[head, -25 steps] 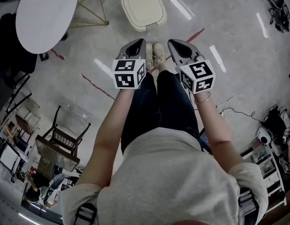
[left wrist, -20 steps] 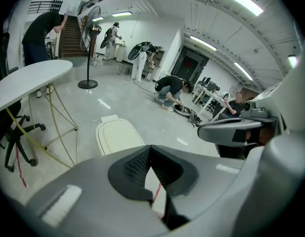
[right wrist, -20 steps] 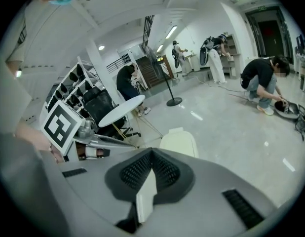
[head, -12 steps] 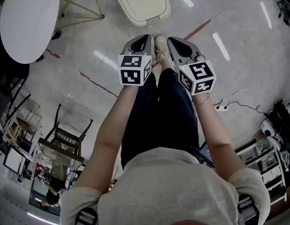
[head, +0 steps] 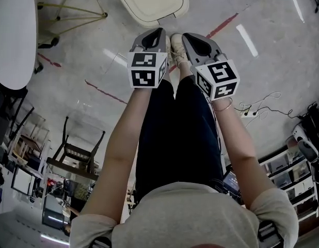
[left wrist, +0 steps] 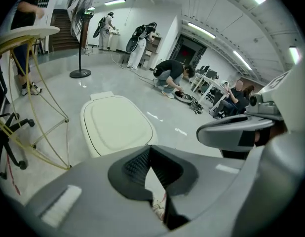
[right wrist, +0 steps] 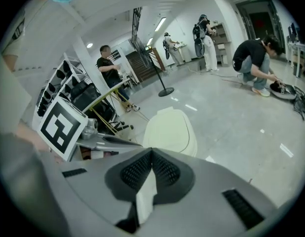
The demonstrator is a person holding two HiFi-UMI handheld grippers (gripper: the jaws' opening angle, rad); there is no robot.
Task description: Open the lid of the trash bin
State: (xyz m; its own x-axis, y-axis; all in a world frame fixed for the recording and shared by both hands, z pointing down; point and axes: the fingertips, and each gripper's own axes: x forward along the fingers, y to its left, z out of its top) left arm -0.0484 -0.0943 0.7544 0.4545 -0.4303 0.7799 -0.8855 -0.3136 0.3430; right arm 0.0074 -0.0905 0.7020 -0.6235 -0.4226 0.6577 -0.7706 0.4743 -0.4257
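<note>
Bin (head: 150, 1) stands on the floor just ahead of our shoes (head: 176, 44), with the round table (head: 12, 35) off to its left. Its cream lid is down flat.

We judge the lid to be thin moulded plastic: light, stiff enough to lift in one piece, and smooth and glossy, so the pads may slide on the flat top. The raised block on its far side in the left gripper view looks like the hinge. If so, the place to take hold is the rim on the side nearest us, with one jaw under the lip and one on top, swinging it up and away. The bin itself looks light too and may shift if we pull hard.

The left gripper (head: 155, 35) and right gripper (head: 188, 37) hang side by side above our feet, short of the bin. Each has its jaws closed tip to tip with nothing between them.

We count one bin, one lid, two grippers and one table.
</note>
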